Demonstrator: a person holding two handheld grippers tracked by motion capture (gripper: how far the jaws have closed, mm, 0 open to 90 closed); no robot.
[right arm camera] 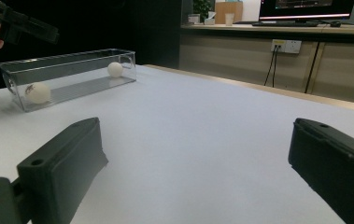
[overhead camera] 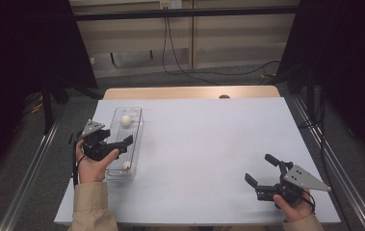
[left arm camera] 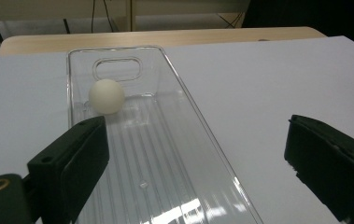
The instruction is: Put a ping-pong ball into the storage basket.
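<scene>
Near the table's (overhead camera: 209,144) left edge, the left gripper (overhead camera: 128,140) hangs wide and empty over the clear tray (overhead camera: 138,126), probably after dropping a ball (overhead camera: 126,166); another ball (overhead camera: 126,121) lies at the far end. The right gripper (overhead camera: 259,170) waits wide by the near right corner.

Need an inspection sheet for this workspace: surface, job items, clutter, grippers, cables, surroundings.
Surface: white tabletop, bare across the middle; wooden edge at the far side.
Job's things: clear tray at the table's left; far ball near its far end, near ball at its near end, both inside.
Clutter: nothing seen.
Grippers: left hand-held gripper over the tray, jaws open, nothing between them; right hand-held gripper low over the table's right side, jaws open and empty.
Cables: black cables hang down the far wall and run along the floor.
Surroundings: dark curtains on both sides; monitors on a far desk in the right gripper view.
</scene>
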